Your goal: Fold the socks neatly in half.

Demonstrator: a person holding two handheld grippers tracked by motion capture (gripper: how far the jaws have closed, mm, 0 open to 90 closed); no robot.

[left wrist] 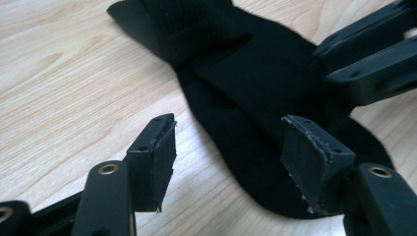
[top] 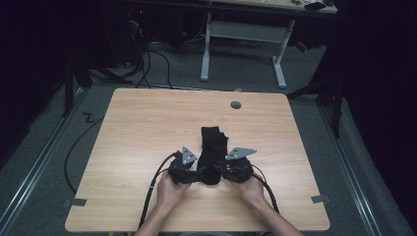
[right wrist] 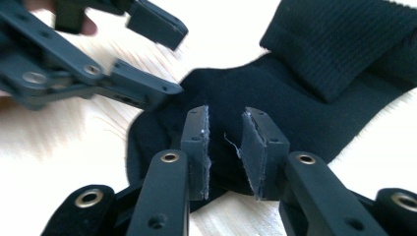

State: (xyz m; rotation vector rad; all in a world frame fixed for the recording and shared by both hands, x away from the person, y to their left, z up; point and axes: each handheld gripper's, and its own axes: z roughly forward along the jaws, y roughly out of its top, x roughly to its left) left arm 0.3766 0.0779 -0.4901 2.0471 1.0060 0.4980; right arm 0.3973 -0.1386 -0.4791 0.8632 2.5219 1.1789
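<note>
Black socks lay flat on the wooden desk, near the person's edge and about midway across, stacked or folded so the ribbed cuff end pointed away from the person and the toe end lay closest to both hands. Left hand-held gripper sat at the toe end from the left side, held by the left hand; in the left gripper view its jaws stood wide apart, 1 pad over bare desk just beside the sock edge, the other pad over the black fabric, nothing clamped. Right hand-held gripper came in from the right side, held by the right hand; in the right gripper view its jaws stood a little apart with a narrow gap, hovering right over the toe fabric, a loose thread visible between the pads, no fabric pinched between them. The 2 grippers faced each other closely across the sock toe. Cables trailed back from both toward the desk's near edge. A small round grommet hole sat at the far part of the desk.
</note>
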